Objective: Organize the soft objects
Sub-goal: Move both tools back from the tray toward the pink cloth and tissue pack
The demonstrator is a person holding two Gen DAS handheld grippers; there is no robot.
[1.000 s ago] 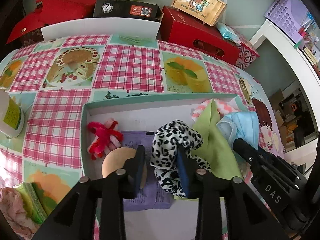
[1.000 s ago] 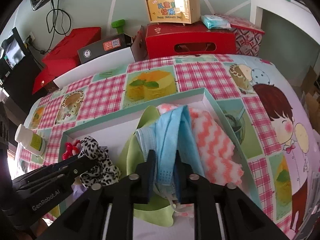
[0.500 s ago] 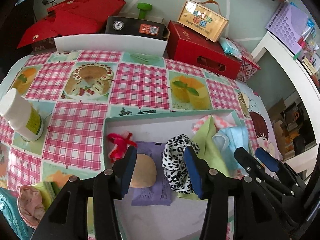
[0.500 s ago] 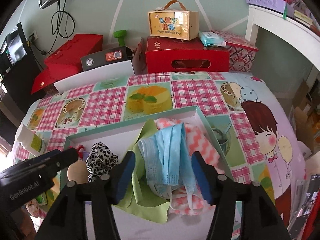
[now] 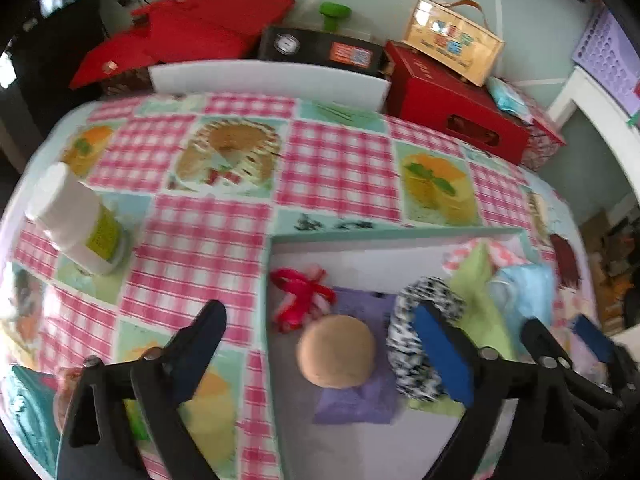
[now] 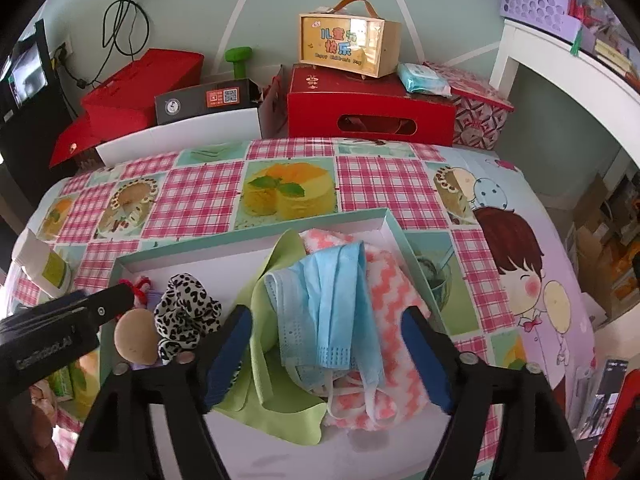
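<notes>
Left wrist view: left hand-held gripper [image 5: 320, 344] had just been opening and stood spread wide, pinching nothing; its right finger sat in front of the leopard-print scrunchie [image 5: 416, 344], which lay loose in the shallow box [image 5: 276, 280]; its left finger hung over the checked surface [image 5: 208, 248] outside the box wall; in the box also lay a tan round puff [image 5: 338, 350] on a purple packet [image 5: 360, 400], and a red hair tie [image 5: 298, 296] near the far left corner; a white bottle [image 5: 76, 228] stood well apart on the surface.

Right wrist view: right hand-held gripper [image 6: 326, 344] had likewise just been opening, fingers spread, nothing held; between them, untouched, the blue face mask [image 6: 328, 304] lay on the pink-and-white cloth [image 6: 390, 300] and the green cloth [image 6: 272, 344], all at the right end of the box.

Judgement: release step, both items set down inside the box; next move likely calls for lifting both grippers clear without snagging the mask loops, then fetching what seems to be soft items left at the near left edge of the surface, though those are too blurred to name.
</notes>
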